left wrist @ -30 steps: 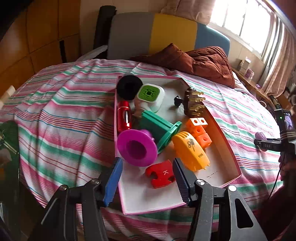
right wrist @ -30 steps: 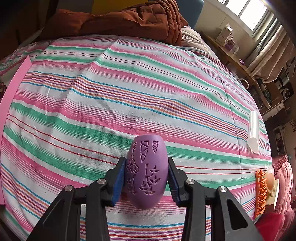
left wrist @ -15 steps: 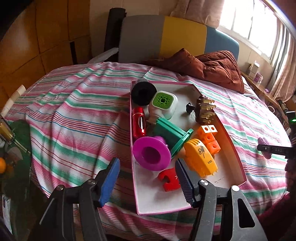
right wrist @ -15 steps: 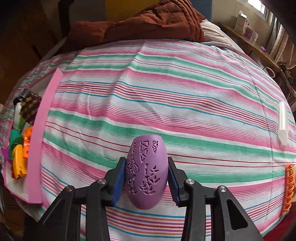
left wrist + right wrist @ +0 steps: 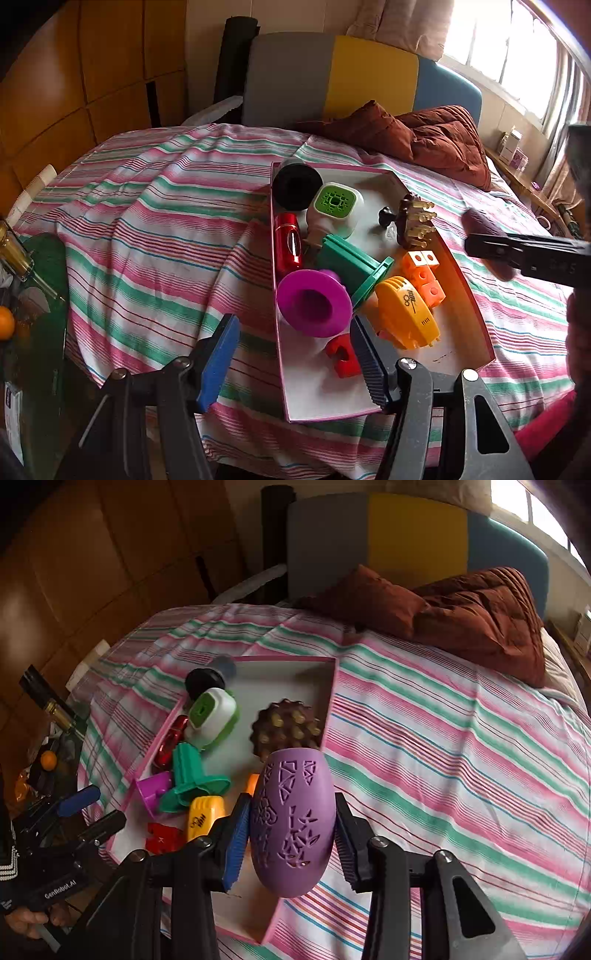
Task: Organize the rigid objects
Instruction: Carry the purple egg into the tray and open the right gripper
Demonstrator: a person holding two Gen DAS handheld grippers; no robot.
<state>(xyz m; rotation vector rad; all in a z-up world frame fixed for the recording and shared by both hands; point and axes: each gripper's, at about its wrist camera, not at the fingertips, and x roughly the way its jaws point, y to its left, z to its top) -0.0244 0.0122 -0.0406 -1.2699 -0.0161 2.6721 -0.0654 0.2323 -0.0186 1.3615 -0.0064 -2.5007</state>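
Our right gripper (image 5: 291, 834) clamps the purple egg (image 5: 293, 823) upright; the pink tray (image 5: 328, 709) lies just upper left of it.

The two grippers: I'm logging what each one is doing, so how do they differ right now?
The right gripper is clamped on a purple egg-shaped shell; the left gripper is open and holds nothing. The right one carries its load over the right edge of the pink tray; the left one hangs over the tray's near left corner, above the striped sheet. Both have blue ribbed pads on black frames.
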